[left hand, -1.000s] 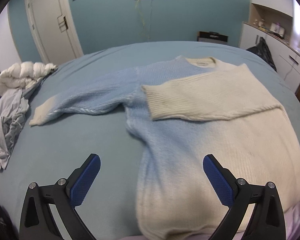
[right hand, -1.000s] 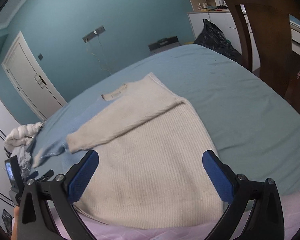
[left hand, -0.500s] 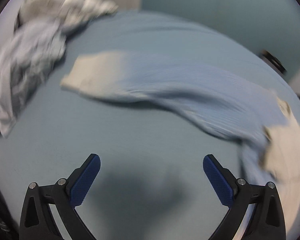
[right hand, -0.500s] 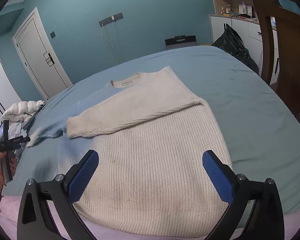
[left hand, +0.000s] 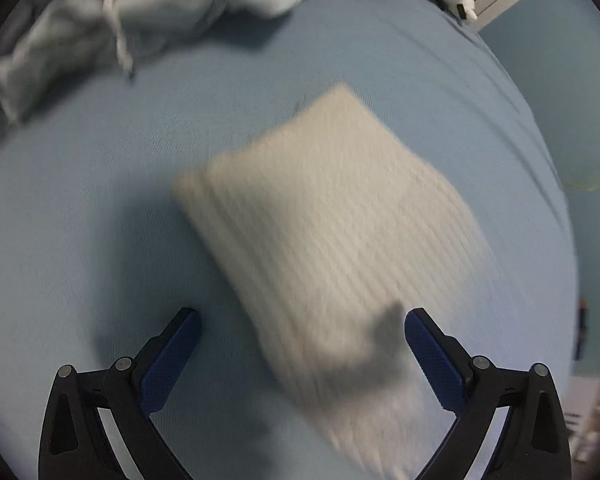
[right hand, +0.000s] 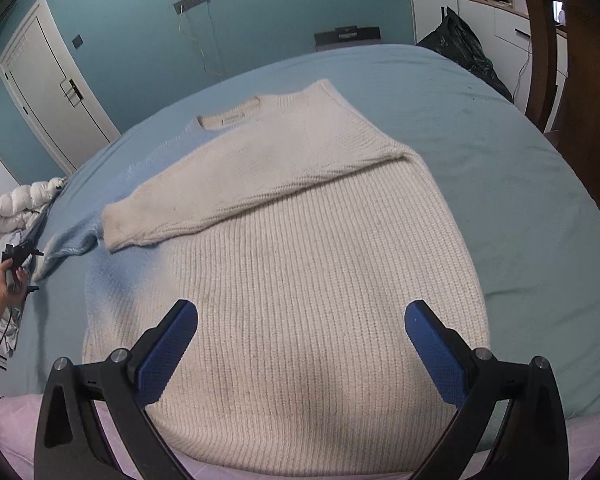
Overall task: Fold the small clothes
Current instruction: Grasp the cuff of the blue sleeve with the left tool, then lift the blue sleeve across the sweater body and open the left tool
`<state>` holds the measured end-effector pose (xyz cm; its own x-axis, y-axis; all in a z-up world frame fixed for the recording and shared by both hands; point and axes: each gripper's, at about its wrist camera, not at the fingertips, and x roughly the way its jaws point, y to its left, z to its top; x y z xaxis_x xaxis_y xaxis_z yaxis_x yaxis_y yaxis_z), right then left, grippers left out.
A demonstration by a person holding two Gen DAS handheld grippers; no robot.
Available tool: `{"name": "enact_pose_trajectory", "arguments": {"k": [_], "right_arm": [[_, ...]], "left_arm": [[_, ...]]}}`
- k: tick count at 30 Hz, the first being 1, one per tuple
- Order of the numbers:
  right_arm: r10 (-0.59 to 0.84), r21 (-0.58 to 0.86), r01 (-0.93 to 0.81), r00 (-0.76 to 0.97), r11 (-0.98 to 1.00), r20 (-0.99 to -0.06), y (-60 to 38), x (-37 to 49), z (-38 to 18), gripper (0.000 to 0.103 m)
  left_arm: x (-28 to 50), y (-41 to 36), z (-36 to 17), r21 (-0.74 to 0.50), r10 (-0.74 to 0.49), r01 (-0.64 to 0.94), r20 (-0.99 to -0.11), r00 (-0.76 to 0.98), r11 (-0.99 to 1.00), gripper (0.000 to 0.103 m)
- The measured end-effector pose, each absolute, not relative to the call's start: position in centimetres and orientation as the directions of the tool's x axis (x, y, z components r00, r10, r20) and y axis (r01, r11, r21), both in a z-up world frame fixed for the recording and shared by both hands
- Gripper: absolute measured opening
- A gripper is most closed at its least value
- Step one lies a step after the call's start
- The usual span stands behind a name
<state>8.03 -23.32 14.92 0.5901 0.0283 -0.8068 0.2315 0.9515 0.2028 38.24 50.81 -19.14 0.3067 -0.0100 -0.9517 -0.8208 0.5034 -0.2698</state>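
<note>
A cream and light blue knit sweater (right hand: 300, 272) lies flat on the blue bed. Its right sleeve (right hand: 236, 184) is folded across the chest. Its left sleeve (right hand: 68, 244) stretches out to the left, and the cream cuff (left hand: 332, 232) fills the left wrist view, blurred. My left gripper (left hand: 302, 344) is open just above the cuff, with the cuff between its fingers. It also shows small in the right wrist view (right hand: 18, 256), held by a hand. My right gripper (right hand: 302, 340) is open and empty above the sweater's lower body.
A heap of white and grey clothes (left hand: 132, 12) lies at the bed's left edge, just beyond the cuff. A pink strip (right hand: 28, 428) runs along the bed's near edge. A black bag (right hand: 460, 48), white cabinets and a wooden chair (right hand: 572, 60) stand to the right.
My left gripper has swung left along the outstretched sleeve and come down close over its cuff. My right gripper has tilted slightly and stays over the sweater body. Both stay open.
</note>
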Motion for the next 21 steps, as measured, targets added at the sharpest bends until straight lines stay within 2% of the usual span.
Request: {"name": "enact_pose_trajectory", "arguments": {"k": [2,3,4,8,12,17,21], "right_arm": [[0.024,0.183,0.220,0.574,0.958,-0.818,-22.9,8.3,14.6,0.102],[0.021,0.173,0.213,0.569,0.962,-0.822,-22.6,8.4,14.5,0.102],[0.018,0.163,0.207,0.565,0.965,-0.825,-22.4,8.4,14.5,0.102],[0.010,0.148,0.193,0.576,0.970,-0.817,-22.1,7.8,15.0,0.102],[0.017,0.163,0.184,0.610,0.969,-0.792,-22.4,6.8,16.3,0.102],[0.045,0.206,0.168,0.661,0.964,-0.749,-22.9,5.6,17.6,0.102],[0.078,0.243,0.160,0.664,0.957,-0.744,-23.3,5.5,17.6,0.101]], "left_arm": [[39.3,50.0,-18.4,-0.191,0.065,-0.811,-0.961,0.271,0.553,0.058],[39.8,49.5,-17.6,-0.186,0.086,-0.789,-0.954,0.288,0.585,0.028],[40.2,49.4,-16.9,-0.209,0.071,-0.775,-0.948,0.311,0.596,0.012],[39.1,49.4,-12.5,-0.315,0.069,-0.776,-0.907,0.416,0.546,0.010],[39.4,47.5,-3.1,-0.350,0.113,-0.703,-0.846,0.521,0.619,0.010],[41.0,40.6,6.4,-0.226,0.205,-0.584,-0.789,0.579,0.779,0.010],[42.9,28.9,13.5,-0.080,0.244,-0.434,-0.730,0.639,0.897,0.010]]}}
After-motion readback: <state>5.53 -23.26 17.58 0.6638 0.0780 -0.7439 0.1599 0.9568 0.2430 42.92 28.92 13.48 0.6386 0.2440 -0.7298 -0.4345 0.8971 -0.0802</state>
